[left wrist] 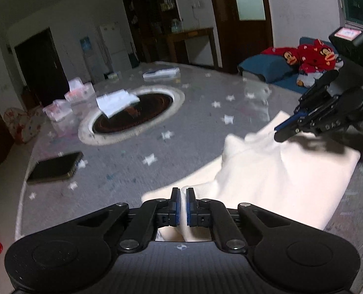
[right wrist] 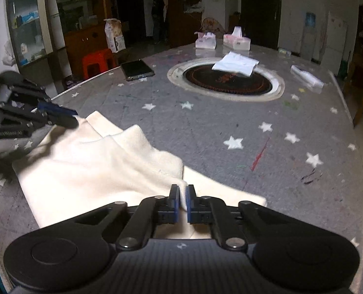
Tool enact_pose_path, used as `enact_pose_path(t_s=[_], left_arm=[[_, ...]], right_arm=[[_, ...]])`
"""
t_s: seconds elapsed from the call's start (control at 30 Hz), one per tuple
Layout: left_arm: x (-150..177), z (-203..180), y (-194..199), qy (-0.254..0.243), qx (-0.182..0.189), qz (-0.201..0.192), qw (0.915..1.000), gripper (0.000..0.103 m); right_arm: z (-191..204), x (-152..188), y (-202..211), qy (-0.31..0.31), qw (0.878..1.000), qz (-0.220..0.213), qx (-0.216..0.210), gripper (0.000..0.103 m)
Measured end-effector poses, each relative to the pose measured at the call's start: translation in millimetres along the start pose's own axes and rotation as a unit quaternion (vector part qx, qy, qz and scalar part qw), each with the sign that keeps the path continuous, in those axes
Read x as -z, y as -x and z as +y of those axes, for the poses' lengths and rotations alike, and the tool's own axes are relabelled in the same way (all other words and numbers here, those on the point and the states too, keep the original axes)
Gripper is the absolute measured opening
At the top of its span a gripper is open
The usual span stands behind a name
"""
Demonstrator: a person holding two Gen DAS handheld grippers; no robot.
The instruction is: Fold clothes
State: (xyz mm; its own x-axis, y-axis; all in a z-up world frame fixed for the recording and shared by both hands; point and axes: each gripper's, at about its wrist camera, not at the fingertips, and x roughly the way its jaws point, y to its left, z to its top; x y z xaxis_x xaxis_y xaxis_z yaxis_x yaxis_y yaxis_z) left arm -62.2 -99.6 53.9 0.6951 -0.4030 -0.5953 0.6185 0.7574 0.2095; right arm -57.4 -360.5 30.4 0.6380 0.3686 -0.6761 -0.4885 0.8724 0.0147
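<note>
Left wrist view: one cream garment (left wrist: 267, 171) is lying on the near part of the grey star-patterned table (left wrist: 132, 159), partly bunched into soft ridges. The left gripper (left wrist: 183, 193) is pinching a raised fold of that cloth, its blue pads (left wrist: 176, 208) drawn almost together with fabric squeezed between them. In the right wrist view the right gripper (right wrist: 182, 192) is doing the same at the garment's other near corner, jaws nearly closed on a cloth ridge.

Judged from this, a fold is being started. Both pinches should be carrying every layer of the edge, and the two hands should be lifting and travelling together so that the cloth is coming over flat rather than twisting.

Counted outward across the table: one dark phone (left wrist: 55, 167), one round inset (right wrist: 226, 78) with one folded white cloth (right wrist: 235, 66) lying across its rim, two tissue packs (right wrist: 222, 41) at the far edge, and one wrapped white packet (right wrist: 307, 76).
</note>
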Motion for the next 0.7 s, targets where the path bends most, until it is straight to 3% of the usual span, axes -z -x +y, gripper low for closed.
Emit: enact_pose_path(t_s=[0.13, 0.27, 0.47, 0.7], left_arm=[[-15, 2, 12, -0.003, -0.021, -0.034, 0.9992, 0.005], [-22, 4, -8, -0.001, -0.056, -0.045, 0.9974, 0.005], [-8, 10, -65, 0.025, -0.075, 0.015, 0.9968, 0.007], [-2, 22, -69, 0.047, -0.091, 0.020, 0.9945, 0.016]], right_arm=[[6, -17, 24, 0.024, 0.998, -0.050, 0.035, 0.004], [6, -28, 25, 0.036, 0.993, -0.080, 0.075, 0.004], [-13, -7, -33, -0.017, 0.995, -0.023, 0.091, 0.005], [-12, -13, -22, -0.018, 0.995, -0.031, 0.090, 0.011]])
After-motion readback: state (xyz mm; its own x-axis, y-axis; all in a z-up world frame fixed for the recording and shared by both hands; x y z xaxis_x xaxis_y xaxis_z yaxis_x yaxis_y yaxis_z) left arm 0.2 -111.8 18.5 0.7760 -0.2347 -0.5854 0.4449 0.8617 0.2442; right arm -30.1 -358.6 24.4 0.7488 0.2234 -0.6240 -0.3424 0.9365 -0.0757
